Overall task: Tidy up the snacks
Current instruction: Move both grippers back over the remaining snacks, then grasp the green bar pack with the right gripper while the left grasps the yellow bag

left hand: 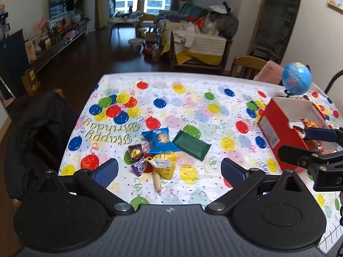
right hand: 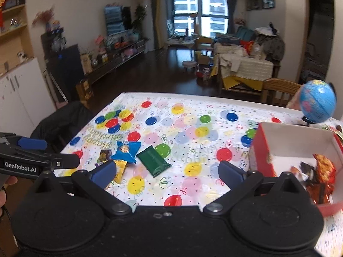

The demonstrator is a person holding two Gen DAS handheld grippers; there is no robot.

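Note:
Loose snacks lie in a cluster on the balloon tablecloth: a blue packet (left hand: 160, 139), a dark green packet (left hand: 191, 145), a yellow packet (left hand: 164, 164), a purple candy (left hand: 140, 165), a brown-gold candy (left hand: 135, 151) and a thin sausage stick (left hand: 157, 181). My left gripper (left hand: 169, 170) hovers open just in front of them, nothing between its fingers. A red box (right hand: 262, 150) with a white inside holds several wrapped snacks (right hand: 319, 171). My right gripper (right hand: 167, 171) is open and empty, left of the box; the green packet (right hand: 154, 160) lies ahead of it.
A small blue globe (right hand: 317, 103) stands behind the red box at the table's far right. A wooden chair (right hand: 278, 91) stands beyond the far edge, a dark jacket on a chair (left hand: 38, 128) at the left edge. The table's far half (left hand: 193, 94) carries only the printed cloth.

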